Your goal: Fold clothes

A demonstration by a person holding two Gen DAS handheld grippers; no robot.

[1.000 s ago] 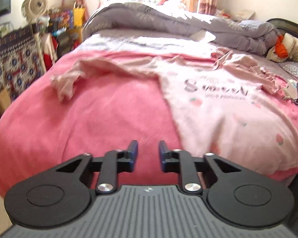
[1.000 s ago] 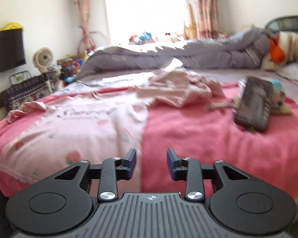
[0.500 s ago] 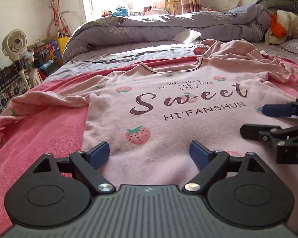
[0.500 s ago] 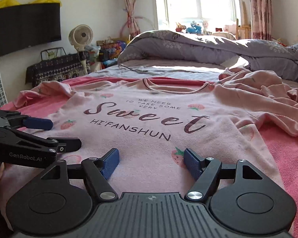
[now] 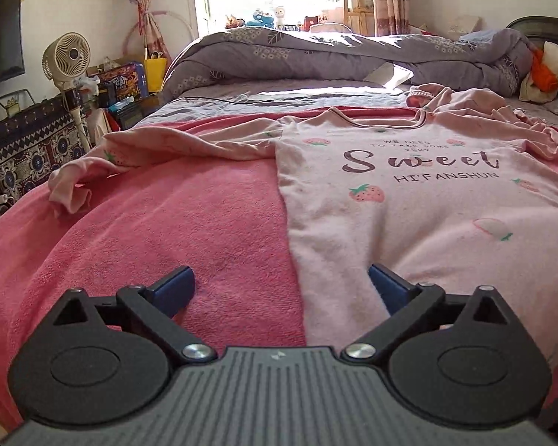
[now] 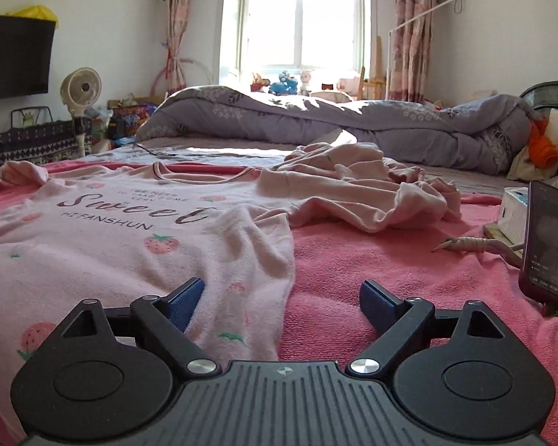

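A pale pink sweatshirt [image 5: 409, 200] printed "Sweet" with strawberries lies face up on a pink blanket [image 5: 175, 223]. Its left sleeve [image 5: 137, 152] stretches out to the left; its right sleeve [image 6: 368, 200] is bunched up. My left gripper [image 5: 281, 282] hovers low over the shirt's lower left side edge, jaws opening wide, with the edge below the gap and no pad pressing on it. My right gripper [image 6: 282, 295] hovers over the lower right side edge [image 6: 279, 260], jaws also opening, gripping nothing.
A grey floral duvet [image 6: 353, 126] is piled across the far side of the bed. A dark phone [image 6: 550, 245] stands propped at the right beside a white box [image 6: 513, 212]. A fan [image 5: 67, 59] and cluttered boxes stand left of the bed.
Both grippers opened from nearly closed to wide. They first swung inward over the shirt's front, then spread apart and sank, the left to the shirt's left edge, the right to its right edge.
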